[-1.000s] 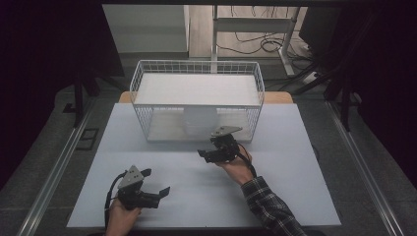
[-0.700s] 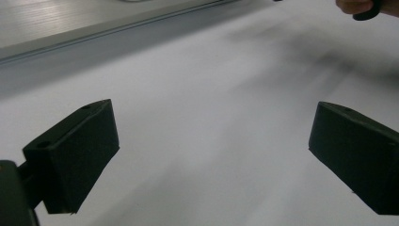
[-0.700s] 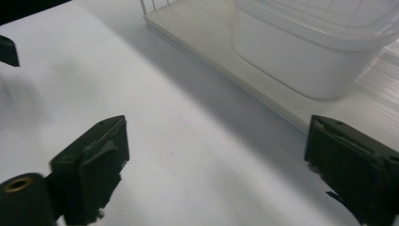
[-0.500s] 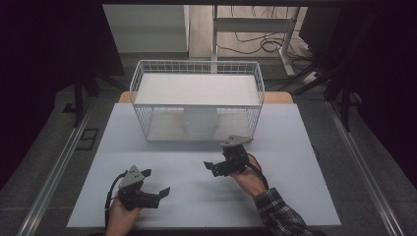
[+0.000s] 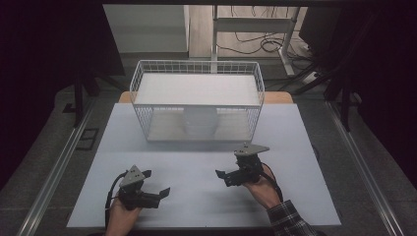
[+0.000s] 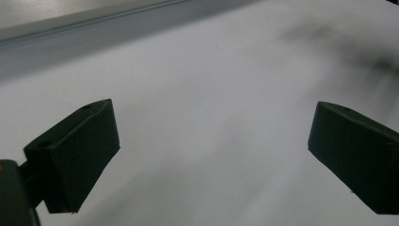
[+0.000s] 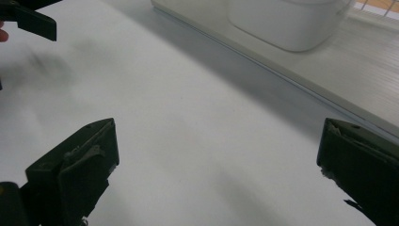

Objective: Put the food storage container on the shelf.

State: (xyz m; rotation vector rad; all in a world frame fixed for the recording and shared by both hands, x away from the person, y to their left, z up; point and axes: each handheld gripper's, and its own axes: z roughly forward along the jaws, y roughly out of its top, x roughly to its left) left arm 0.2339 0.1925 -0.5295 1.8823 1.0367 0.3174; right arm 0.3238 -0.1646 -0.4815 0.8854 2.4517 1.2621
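placement looks complete: white cup (image 5: 199, 122) stands inside wire basket (image 5: 196, 105) at the table's (image 5: 196, 196) far edge. right gripper (image 5: 227, 178) has just spread, empty; left gripper (image 5: 160, 195) spread, empty, near edge.

this looks like a lab or test room set up for recording. a plain white table (image 5: 196, 196) stands on grey carpet between metal floor rails (image 5: 54, 172), with dark curtains (image 5: 49, 49) closing in both sides. behind it, loose cables (image 5: 255, 46) trail across a wooden floor under a metal desk frame (image 5: 255, 24) (nothing homely about it).
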